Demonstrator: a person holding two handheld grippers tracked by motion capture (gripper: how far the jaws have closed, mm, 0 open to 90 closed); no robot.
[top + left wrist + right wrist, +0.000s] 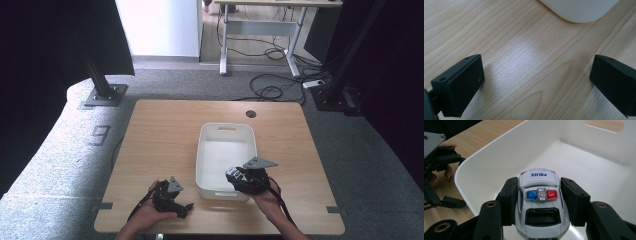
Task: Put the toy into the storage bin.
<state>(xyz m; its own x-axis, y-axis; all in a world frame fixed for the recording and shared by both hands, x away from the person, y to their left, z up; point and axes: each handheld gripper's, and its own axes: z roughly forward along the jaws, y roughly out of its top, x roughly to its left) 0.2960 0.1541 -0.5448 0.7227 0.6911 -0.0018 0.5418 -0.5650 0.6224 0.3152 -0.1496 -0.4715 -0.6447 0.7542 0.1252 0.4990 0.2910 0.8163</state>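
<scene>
The right gripper (539, 200) clamps a toy police car (539, 202) by its two sides, the car's long axis running straight out between the jaws and hanging over the near end of the white plastic bin (226, 131), whose floor looks bare. Releasing it there would likely drop it inside. The left gripper (536, 82) sits with jaws wide and holding nothing near the tabletop's (160, 130) near edge, just beside the bin's near left corner.
</scene>
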